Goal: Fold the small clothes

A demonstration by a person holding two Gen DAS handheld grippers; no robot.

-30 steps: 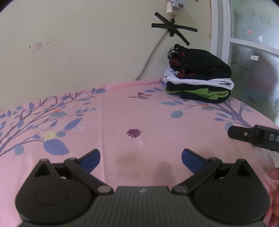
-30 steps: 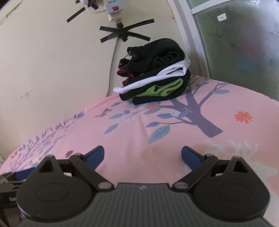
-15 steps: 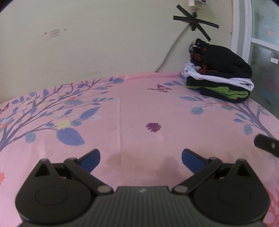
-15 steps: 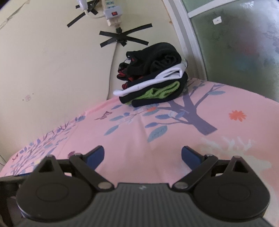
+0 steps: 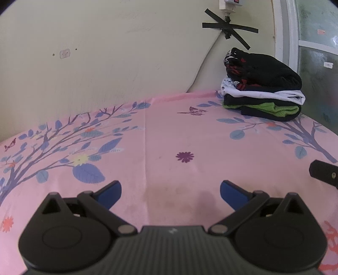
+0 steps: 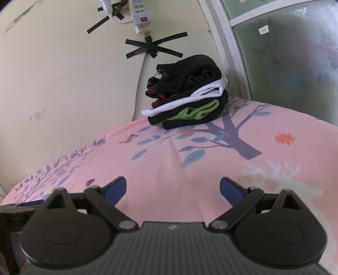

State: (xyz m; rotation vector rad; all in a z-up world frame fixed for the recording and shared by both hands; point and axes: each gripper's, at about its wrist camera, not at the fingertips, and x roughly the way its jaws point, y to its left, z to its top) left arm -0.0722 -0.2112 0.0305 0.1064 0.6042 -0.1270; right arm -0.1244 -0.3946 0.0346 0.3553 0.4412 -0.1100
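Observation:
A stack of folded small clothes [image 5: 264,88], black, white and green, sits at the far right corner of the pink bed sheet [image 5: 169,135] by the wall; it also shows in the right wrist view [image 6: 188,95]. My left gripper [image 5: 170,191] is open and empty, low over the sheet. My right gripper [image 6: 172,189] is open and empty over the sheet, well short of the stack. Part of the right gripper [image 5: 323,172] shows at the right edge of the left wrist view. No loose garment is in view.
A cream wall [image 5: 105,52] runs behind the bed, with a taped cable and power strip [image 6: 141,18]. A frosted glass door [image 6: 285,59] stands at the right. The sheet has a tree and flower print.
Both grippers have drawn back from the stack and stayed open. The left view has swung left, so the stack sits farther right and the right gripper shows less.

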